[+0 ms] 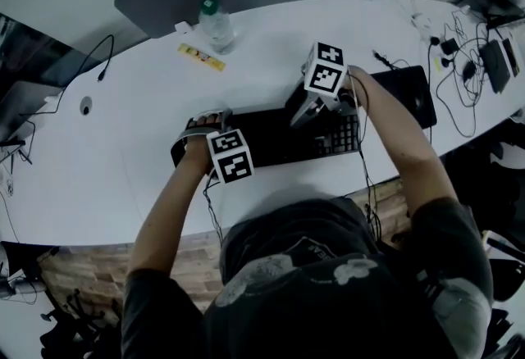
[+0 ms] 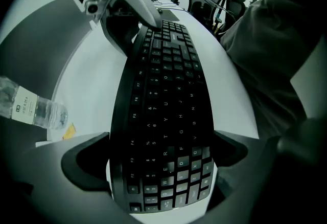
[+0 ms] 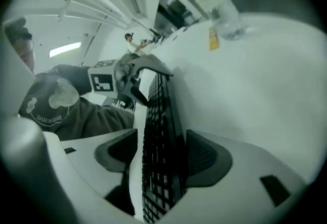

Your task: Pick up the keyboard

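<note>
One keyboard — black, gently curved, pale-lettered.

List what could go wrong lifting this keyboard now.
1. The right gripper is open around the right end of the keyboard, one pad clear of it. Lifting now would likely leave the left gripper carrying it alone, so it could tilt or slip.
2. The bottle stands on the table behind; a swinging keyboard might knock it over.

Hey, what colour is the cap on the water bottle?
Green; the bottle cap shows best in the head view.
</note>
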Action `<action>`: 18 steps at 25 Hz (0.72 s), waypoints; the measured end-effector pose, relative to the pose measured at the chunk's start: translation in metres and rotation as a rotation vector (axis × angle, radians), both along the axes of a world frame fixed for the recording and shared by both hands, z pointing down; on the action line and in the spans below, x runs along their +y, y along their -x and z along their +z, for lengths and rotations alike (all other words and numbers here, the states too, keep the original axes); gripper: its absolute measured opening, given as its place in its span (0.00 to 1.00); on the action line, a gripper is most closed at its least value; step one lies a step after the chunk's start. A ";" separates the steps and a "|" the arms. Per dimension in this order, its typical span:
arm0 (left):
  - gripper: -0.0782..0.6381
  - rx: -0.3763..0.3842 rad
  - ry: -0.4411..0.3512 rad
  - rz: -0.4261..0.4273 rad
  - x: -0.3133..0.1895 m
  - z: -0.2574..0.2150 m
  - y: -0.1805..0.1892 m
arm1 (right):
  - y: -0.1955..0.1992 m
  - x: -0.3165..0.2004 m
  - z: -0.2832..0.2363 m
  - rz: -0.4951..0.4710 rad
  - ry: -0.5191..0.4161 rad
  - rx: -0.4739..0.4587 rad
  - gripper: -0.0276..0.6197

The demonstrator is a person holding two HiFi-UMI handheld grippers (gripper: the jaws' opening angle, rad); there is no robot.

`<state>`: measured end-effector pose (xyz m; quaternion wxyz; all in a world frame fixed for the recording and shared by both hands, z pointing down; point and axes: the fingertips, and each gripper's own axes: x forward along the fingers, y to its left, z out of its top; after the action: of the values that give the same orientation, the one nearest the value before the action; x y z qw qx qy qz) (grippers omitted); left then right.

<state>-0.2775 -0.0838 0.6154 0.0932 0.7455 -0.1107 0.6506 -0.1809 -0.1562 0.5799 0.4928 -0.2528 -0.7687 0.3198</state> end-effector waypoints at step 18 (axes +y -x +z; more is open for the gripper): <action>0.93 0.056 -0.124 0.063 0.002 -0.011 -0.004 | 0.003 0.056 0.016 -0.179 0.329 0.177 0.15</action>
<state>-0.2736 -0.0819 0.6040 0.0294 0.7710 -0.1244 0.6239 -0.1841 -0.0999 0.5963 0.5368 -0.3681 -0.6343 0.4171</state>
